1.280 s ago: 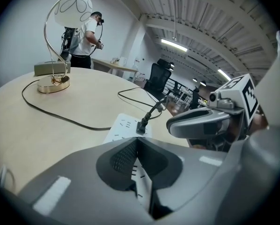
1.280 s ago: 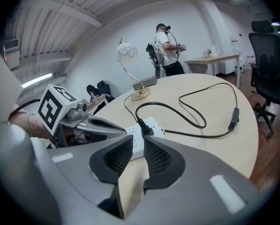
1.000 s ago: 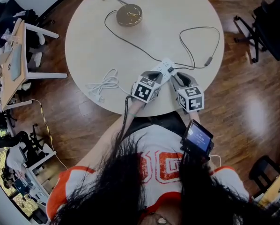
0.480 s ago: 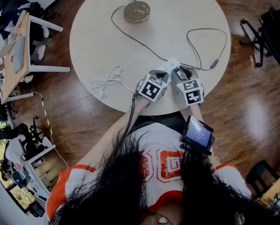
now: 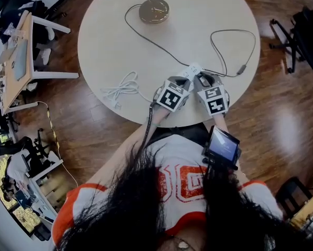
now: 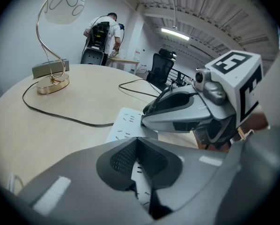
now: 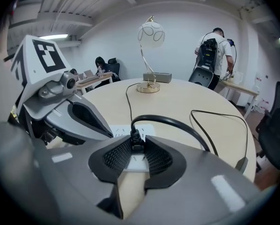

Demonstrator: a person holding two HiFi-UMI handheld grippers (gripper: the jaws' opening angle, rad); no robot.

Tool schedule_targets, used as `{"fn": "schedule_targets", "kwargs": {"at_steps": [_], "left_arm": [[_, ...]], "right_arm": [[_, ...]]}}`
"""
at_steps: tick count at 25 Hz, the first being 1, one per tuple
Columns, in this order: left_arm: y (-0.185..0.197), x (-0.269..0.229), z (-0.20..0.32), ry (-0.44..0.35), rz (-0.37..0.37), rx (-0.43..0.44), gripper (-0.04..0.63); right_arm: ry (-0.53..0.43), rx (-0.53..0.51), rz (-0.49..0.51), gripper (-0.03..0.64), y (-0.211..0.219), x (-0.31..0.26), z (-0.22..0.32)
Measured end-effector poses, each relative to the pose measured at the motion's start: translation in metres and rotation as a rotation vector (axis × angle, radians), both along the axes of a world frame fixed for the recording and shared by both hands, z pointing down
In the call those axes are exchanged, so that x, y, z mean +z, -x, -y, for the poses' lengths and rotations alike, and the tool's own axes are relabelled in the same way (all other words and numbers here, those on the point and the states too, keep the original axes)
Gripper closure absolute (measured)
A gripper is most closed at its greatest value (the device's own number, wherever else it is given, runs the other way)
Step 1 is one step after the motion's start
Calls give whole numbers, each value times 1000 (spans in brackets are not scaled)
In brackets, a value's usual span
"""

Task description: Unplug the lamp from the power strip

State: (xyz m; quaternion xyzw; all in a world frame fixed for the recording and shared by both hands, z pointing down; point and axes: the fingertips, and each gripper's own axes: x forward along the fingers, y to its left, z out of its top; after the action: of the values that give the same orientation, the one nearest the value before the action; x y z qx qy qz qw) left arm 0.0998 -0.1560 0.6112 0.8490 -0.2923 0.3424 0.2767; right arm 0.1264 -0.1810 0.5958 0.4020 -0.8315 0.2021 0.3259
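I clamp the power strip (image 6: 125,125) in the left gripper (image 6: 139,165) as an anchor, while the right gripper (image 7: 132,157), jaws just closing, pinches the lamp plug (image 7: 132,142).

Lamp (image 5: 154,10): round gold base, curved gold stem, white globe shade; upright near far edge of table (image 5: 104,46). Thin black cord (image 5: 146,37) trailing across tabletop to white power strip (image 6: 123,125), flat near near edge. Black plug (image 7: 136,138) seated upright in strip socket

Coiled white cable (image 5: 117,92) on round table (image 5: 101,46); black office chair (image 5: 303,30) on wooden floor (image 5: 282,124).
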Motion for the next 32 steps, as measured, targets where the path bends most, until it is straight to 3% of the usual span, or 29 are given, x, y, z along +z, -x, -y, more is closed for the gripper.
{"fn": "schedule_targets", "kwargs": {"at_steps": [5,12,16,22,27,32], "left_arm": [[-2,0,0,14,-5,-6,595],[-2,0,0,18,-6,-17,595],[-1,0,0,15,-5,-17,595],[-2,0,-1,27,-9,-17,595],[-2,-1,-1,27,-9,-12,595],[-5,-2,-1,21,-12,-5,595]], "right_arm": [[2,18,65,529,-4,-2,-1],[-23,-6,53,531,-4,-3,-4],[1,60,146,529,-7,-5,-2],[-70,-46,-22,531,-3,-6,-8],[-31,15,66,532,-7,-7,-8],[-30,17,67,531,-10,-8,-10]]}}
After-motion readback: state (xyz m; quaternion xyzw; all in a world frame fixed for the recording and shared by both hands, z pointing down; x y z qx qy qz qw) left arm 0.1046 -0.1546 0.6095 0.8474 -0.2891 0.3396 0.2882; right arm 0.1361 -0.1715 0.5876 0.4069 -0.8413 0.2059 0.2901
